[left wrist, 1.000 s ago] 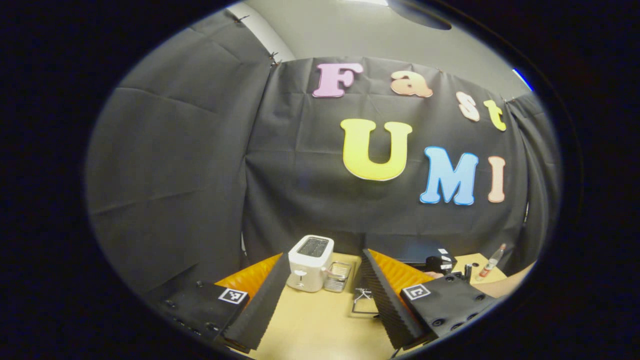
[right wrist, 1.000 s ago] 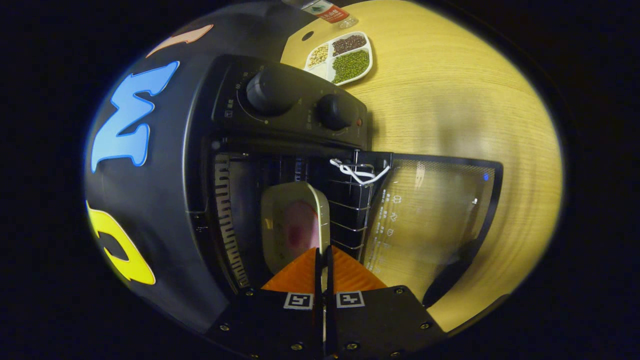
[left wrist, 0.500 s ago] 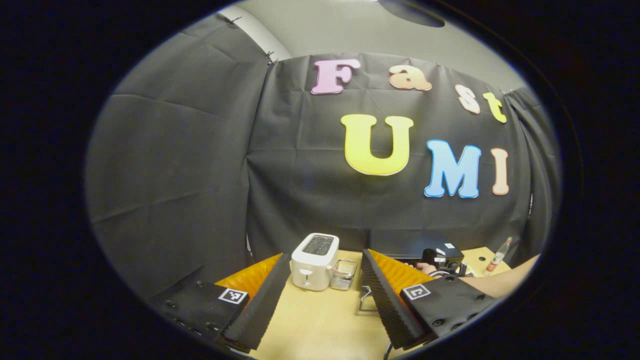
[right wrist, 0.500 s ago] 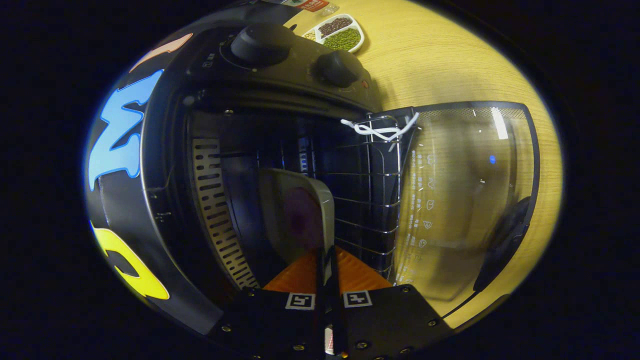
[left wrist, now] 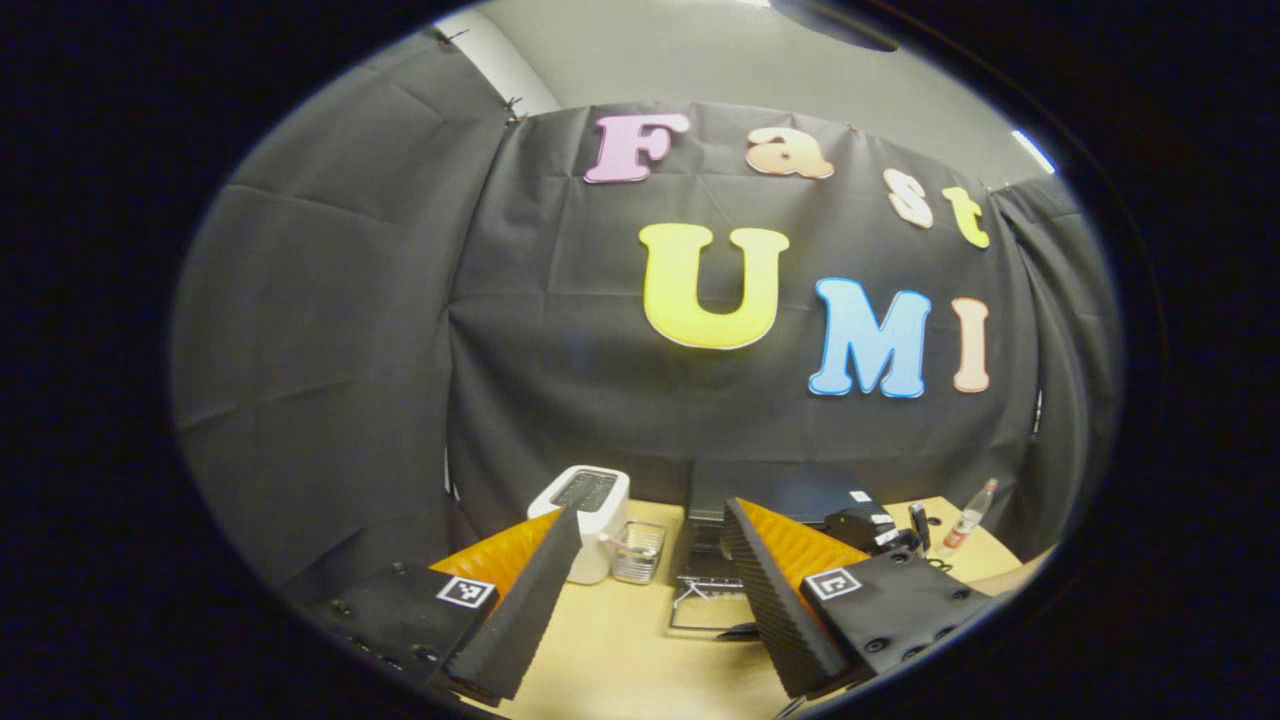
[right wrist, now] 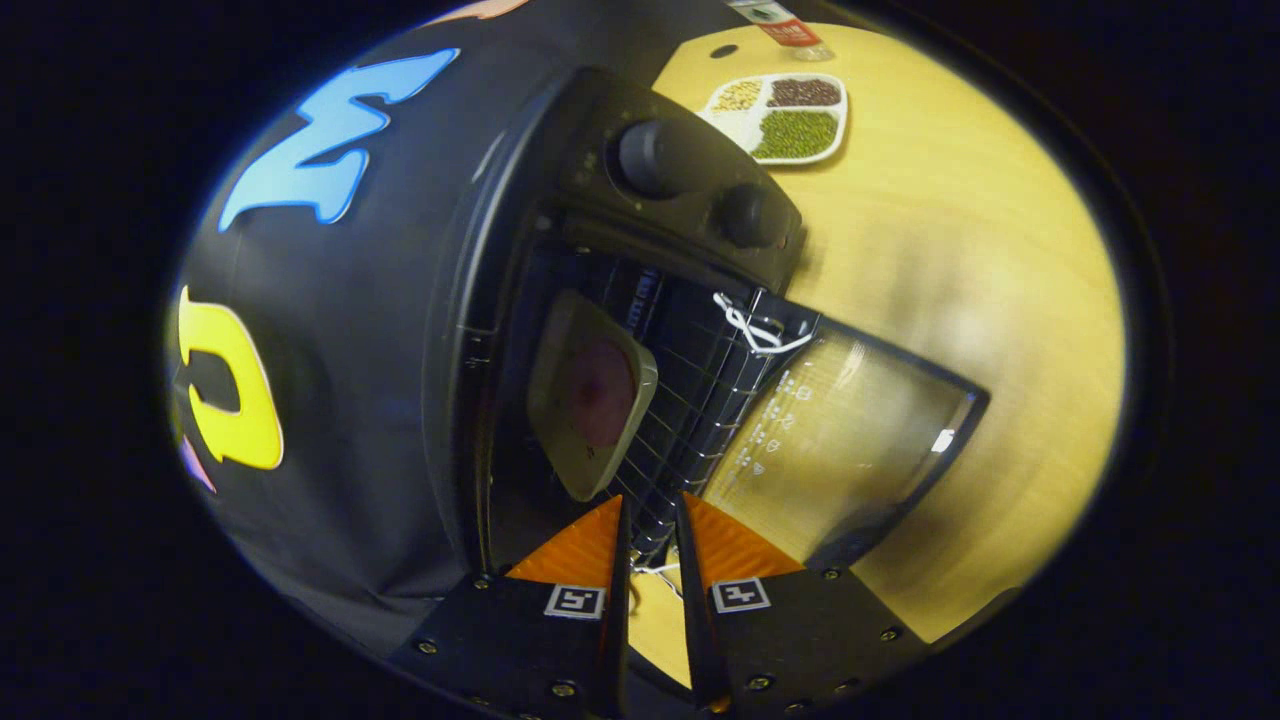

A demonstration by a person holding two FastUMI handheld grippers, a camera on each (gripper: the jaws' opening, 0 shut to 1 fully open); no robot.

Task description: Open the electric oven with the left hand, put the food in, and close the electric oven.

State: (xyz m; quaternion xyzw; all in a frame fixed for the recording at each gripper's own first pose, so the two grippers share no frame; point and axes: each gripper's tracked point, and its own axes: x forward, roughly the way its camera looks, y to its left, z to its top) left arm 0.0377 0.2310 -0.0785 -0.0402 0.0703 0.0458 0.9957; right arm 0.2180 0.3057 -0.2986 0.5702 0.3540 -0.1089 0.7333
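The black electric oven [right wrist: 500,250] stands with its glass door [right wrist: 840,440] swung down. Inside, a pale plate [right wrist: 590,390] with a reddish piece of food on it rests on the wire rack [right wrist: 690,400]. My right gripper [right wrist: 652,500] sits just outside the oven mouth, open by a narrow gap, with nothing between its fingers and clear of the plate. My left gripper [left wrist: 652,512] is held wide open above the table, well back from the oven [left wrist: 770,490], holding nothing. The other gripper [left wrist: 880,530] shows by the oven's front.
A white toaster [left wrist: 585,520] and a small clear container [left wrist: 635,550] stand left of the oven. A divided tray of beans [right wrist: 785,105] and a bottle [right wrist: 780,20] lie past the oven's knobs [right wrist: 650,155]. The wooden table [right wrist: 980,300] spreads beyond the door.
My right gripper has let go of the plate's rim and drawn back out of the oven; the plate stays on the rack. The left gripper has shifted slightly and stays open.
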